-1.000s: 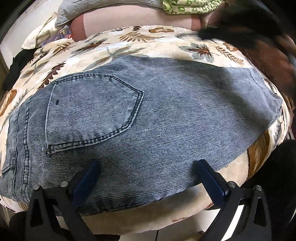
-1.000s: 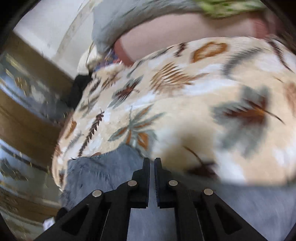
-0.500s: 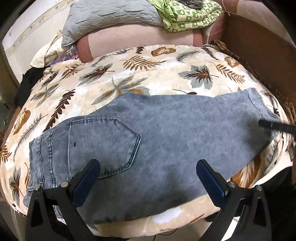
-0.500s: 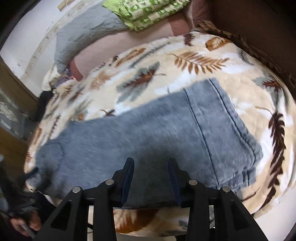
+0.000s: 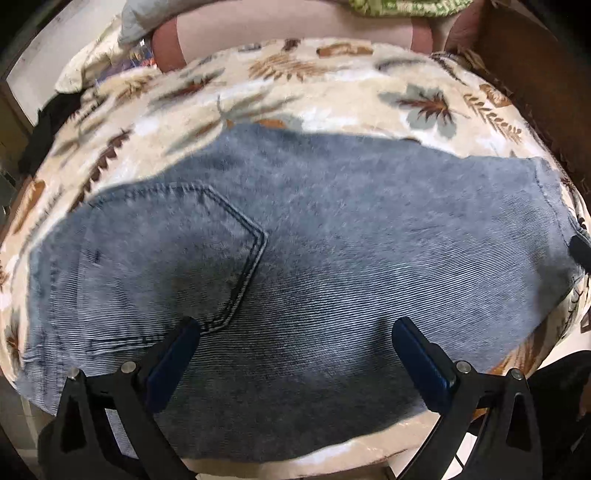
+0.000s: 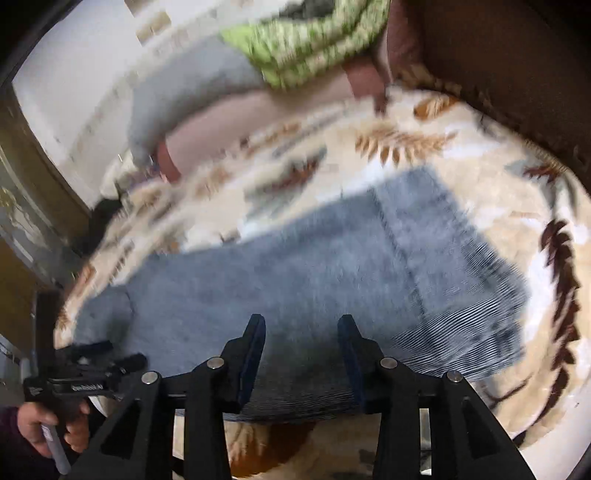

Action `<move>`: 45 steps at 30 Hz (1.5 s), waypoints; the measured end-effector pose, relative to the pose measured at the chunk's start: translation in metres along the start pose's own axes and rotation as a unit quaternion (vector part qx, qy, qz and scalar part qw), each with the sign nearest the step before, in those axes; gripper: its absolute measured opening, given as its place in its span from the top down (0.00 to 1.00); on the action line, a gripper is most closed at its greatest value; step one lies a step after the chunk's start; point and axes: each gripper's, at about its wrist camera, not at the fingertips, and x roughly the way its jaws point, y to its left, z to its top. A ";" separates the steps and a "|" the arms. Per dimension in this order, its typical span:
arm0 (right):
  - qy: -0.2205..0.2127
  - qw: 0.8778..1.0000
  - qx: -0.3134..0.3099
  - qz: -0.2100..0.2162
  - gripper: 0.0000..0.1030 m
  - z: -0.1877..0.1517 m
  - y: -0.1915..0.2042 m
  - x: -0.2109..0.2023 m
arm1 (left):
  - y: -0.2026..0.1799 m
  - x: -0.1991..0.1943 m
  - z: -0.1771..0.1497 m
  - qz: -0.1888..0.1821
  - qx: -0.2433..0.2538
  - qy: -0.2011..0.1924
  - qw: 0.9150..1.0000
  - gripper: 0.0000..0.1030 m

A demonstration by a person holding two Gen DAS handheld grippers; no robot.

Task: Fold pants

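Blue denim pants (image 5: 332,240) lie flat across a leaf-patterned blanket (image 5: 332,85), back pocket (image 5: 173,258) at the left and hem end at the right. My left gripper (image 5: 295,328) hovers over the near edge, open wide, with nothing in it. In the right wrist view the pants (image 6: 314,266) run from lower left to the hem (image 6: 461,251). My right gripper (image 6: 301,328) hangs above their near edge; its jaws are opening and the pads touch no cloth. The left gripper (image 6: 107,354) shows at the lower left, held by a hand (image 6: 55,424).
A pink bolster (image 5: 295,29), a grey quilt (image 6: 192,92) and a green patterned cloth (image 6: 314,40) lie at the far end of the bed. A brown wooden panel (image 5: 535,74) borders the right side. Dark cloth (image 5: 48,122) sits at the left edge.
My right gripper swung from the left part of the pants toward the hem end, and its jaws went from shut to apart. The left gripper stayed open and shifted slightly.
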 end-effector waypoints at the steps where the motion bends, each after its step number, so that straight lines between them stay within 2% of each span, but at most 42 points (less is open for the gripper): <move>1: -0.012 1.000 0.001 0.006 0.53 -0.001 -0.001 -0.008 | -0.004 -0.006 0.000 0.003 0.007 -0.010 1.000 0.00; 3: -0.026 0.999 0.012 0.019 0.49 -0.001 -0.004 -0.022 | -0.013 -0.016 0.003 0.003 0.021 -0.028 0.999 0.00; 11: -0.092 0.991 0.078 0.065 0.42 -0.010 -0.034 -0.074 | -0.052 -0.064 0.016 -0.026 0.064 -0.097 0.993 0.00; 15: -0.101 0.981 0.145 0.084 0.41 -0.013 -0.069 -0.090 | -0.070 -0.074 0.023 -0.032 0.080 -0.102 0.991 0.00; 19: -0.110 0.963 0.224 0.104 0.41 -0.021 -0.103 -0.101 | -0.083 -0.068 0.028 -0.036 0.078 -0.091 0.992 0.00; 24: -0.100 0.942 0.300 0.116 0.41 -0.030 -0.129 -0.094 | -0.104 -0.059 0.031 -0.054 0.084 -0.075 0.992 0.00; 28: -0.065 0.929 0.338 0.136 0.41 -0.034 -0.133 -0.073 | -0.119 -0.052 0.037 -0.060 0.086 -0.069 0.992 0.00; 33: -0.021 0.925 0.356 0.126 0.41 -0.040 -0.126 -0.043 | -0.126 -0.044 0.047 -0.070 0.063 -0.062 0.994 0.00; 35: -0.006 0.925 0.365 0.109 0.41 -0.044 -0.124 -0.030 | -0.129 -0.041 0.050 -0.067 0.062 -0.061 0.994 0.00; 38: 0.007 0.918 0.382 0.105 0.41 -0.050 -0.126 -0.015 | -0.136 -0.034 0.052 -0.066 0.065 -0.060 0.994 0.00; 40: 0.006 0.918 0.386 0.090 0.41 -0.050 -0.129 -0.011 | -0.139 -0.029 0.054 -0.068 0.066 -0.058 0.994 0.00; 45: -0.014 0.912 0.395 0.105 0.41 -0.044 -0.136 -0.003 | -0.146 -0.010 0.056 -0.076 0.067 -0.042 0.994 0.00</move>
